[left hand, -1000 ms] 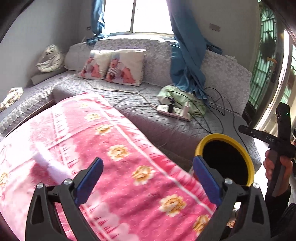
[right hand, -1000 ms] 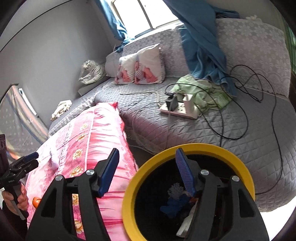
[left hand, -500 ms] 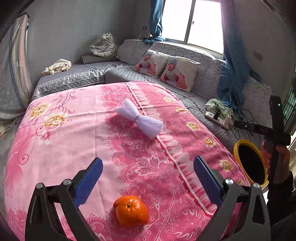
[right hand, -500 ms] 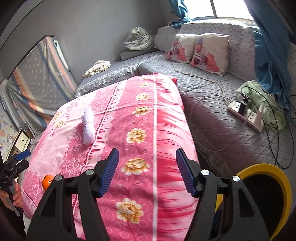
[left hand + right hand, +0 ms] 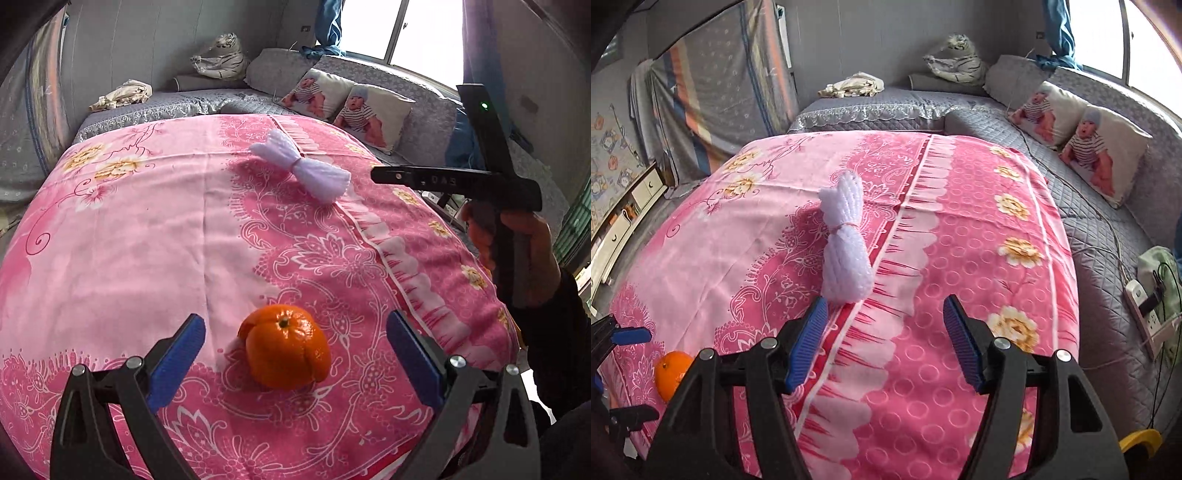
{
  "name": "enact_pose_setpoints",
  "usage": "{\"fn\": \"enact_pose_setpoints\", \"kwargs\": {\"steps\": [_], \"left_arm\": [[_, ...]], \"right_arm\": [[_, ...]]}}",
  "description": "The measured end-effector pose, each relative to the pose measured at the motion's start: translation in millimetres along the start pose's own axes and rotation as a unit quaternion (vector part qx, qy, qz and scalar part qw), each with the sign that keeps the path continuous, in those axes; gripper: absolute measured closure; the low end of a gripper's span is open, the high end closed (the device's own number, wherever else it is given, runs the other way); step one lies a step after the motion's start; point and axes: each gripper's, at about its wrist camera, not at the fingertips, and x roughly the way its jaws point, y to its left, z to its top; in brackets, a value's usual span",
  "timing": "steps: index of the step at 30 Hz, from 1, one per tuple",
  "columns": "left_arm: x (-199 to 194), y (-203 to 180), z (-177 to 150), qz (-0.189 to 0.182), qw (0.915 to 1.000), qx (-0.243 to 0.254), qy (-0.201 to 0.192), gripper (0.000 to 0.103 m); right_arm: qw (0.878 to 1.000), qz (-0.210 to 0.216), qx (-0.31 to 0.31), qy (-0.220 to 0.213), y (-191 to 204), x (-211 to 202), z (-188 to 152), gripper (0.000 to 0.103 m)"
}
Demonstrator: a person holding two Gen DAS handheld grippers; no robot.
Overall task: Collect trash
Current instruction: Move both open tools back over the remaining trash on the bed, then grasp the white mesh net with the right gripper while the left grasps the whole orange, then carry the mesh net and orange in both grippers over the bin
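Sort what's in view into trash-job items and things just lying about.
For the job: orange, white foam bundle, yellow bin, left gripper, right gripper.
Just lying about: baby pillows, toy tiger, power strip, crumpled cloth.

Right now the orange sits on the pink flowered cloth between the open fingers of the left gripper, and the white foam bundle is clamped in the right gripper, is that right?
Not quite. The white foam bundle is not clamped: it lies loose on the pink flowered cloth, just ahead of the open right gripper, as the right wrist view shows. The rest holds: the orange sits between the open fingers of the left gripper.
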Motion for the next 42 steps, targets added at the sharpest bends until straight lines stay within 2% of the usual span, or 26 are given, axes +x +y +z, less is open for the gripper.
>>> {"fn": "enact_pose_setpoints", "kwargs": {"steps": [7,15,17,19,22,23,25,28,36,42], "left_arm": [[9,7,-3,0.003,0.9998,-0.01,0.014,0.008],[18,0,-3,0.007,0.9997,0.004,0.022,0.009],[21,-1,-5,0.005,0.9996,0.008,0.026,0.015],[26,-3,-6,0.007,0.9994,0.01,0.034,0.034],[33,-4,-7,0.012,0.9987,0.012,0.048,0.054],[34,-4,-7,0.012,0.9986,0.012,0.051,0.056],[34,-3,-6,0.012,0.9987,0.007,0.049,0.059],[31,-2,-6,0.01,0.9989,0.0,0.046,0.06],[7,-6,-3,0.009,0.9996,-0.003,0.027,0.061],[-10,-22,8,0.012,0.9998,0.013,0.002,0.061]], "right_arm": [[1.0,-0.015,-0.015,0.009,17,42,25,0.038],[0.999,-0.011,-0.014,0.032,24,71,27,0.038],[0.999,-0.011,-0.012,0.038,24,76,26,0.04],[0.999,-0.007,-0.006,0.047,22,81,24,0.049],[0.998,0.0,0.004,0.06,21,89,22,0.062],[0.998,0.004,0.006,0.064,20,90,21,0.065],[0.998,0.005,0.01,0.062,19,89,20,0.076],[0.998,0.008,0.013,0.057,18,85,20,0.082],[0.999,0.014,0.037,0.032,3,58,24,0.085],[0.998,0.024,0.05,0.014,-10,20,17,0.085]]}}
